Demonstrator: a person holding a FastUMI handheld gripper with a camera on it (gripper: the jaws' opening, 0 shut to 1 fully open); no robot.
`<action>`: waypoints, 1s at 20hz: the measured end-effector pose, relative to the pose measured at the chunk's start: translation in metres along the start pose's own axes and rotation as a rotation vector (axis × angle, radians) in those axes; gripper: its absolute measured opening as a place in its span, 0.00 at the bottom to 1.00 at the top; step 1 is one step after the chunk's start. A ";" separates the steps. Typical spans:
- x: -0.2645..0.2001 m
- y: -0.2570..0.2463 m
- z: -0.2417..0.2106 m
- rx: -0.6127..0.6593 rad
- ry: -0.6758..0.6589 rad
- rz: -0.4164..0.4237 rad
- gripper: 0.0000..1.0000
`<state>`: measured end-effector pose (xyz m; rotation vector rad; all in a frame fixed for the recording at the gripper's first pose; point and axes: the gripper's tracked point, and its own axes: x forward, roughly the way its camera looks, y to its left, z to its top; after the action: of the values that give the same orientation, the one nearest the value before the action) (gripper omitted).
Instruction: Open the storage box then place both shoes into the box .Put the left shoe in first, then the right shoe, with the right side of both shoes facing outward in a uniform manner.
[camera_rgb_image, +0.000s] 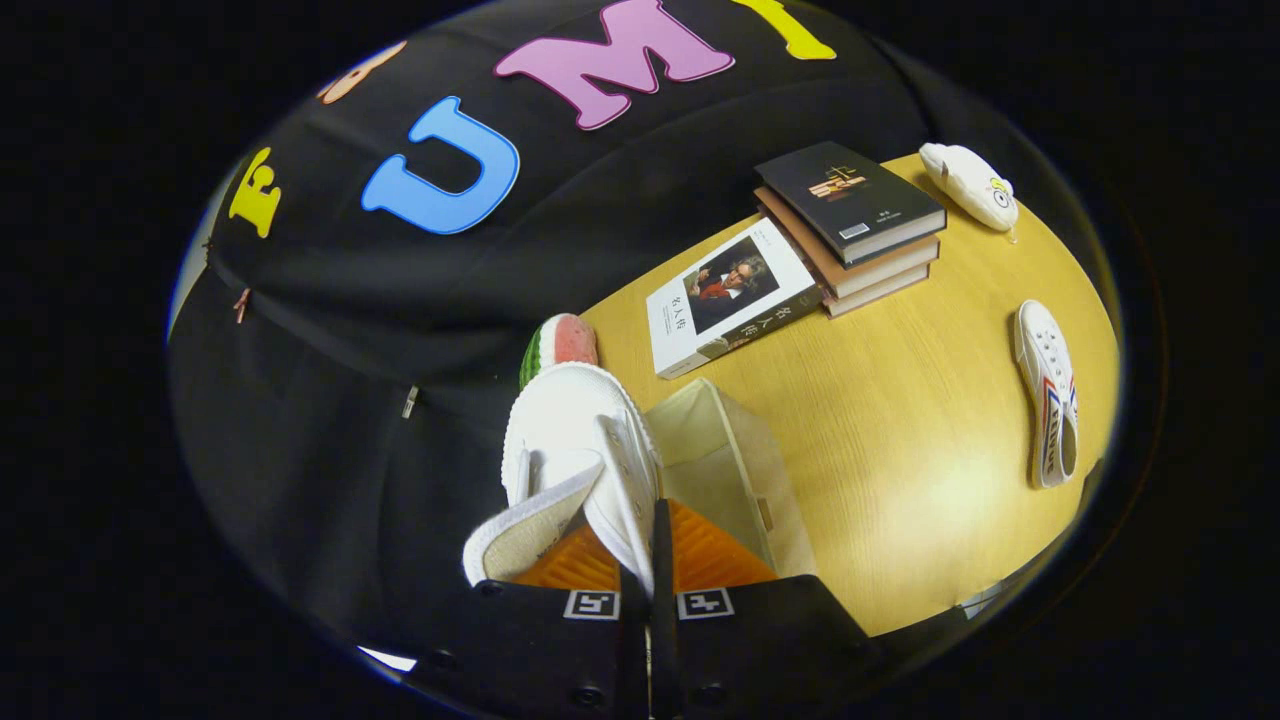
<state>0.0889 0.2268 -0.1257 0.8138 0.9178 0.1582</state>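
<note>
My gripper (648, 570) is shut on the side wall of a white shoe (575, 450), pinched thin between both fingers. The shoe hangs toe-forward, its opening and tongue showing just ahead of the fingers. Right of the shoe, below it, stands the open cream fabric storage box (740, 470); its inside shows nothing but bare fabric. The second white shoe (1048, 395), with red and blue side stripes, lies on its side on the wooden table (900, 400), far off to the right of the box.
A white book with a portrait cover (728, 297) lies beyond the box. A stack of books (850, 225) sits behind it. A white toy (970, 185) rests past the stack. A watermelon-slice toy (558, 342) peeks out behind the held shoe.
</note>
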 end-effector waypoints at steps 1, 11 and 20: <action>0.006 0.000 -0.004 0.014 0.000 -0.014 0.06; 0.055 -0.006 -0.044 -0.006 0.033 -0.134 0.06; 0.077 0.006 -0.073 -0.013 0.103 -0.152 0.37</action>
<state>0.0824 0.3066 -0.1960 0.7259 1.0704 0.0743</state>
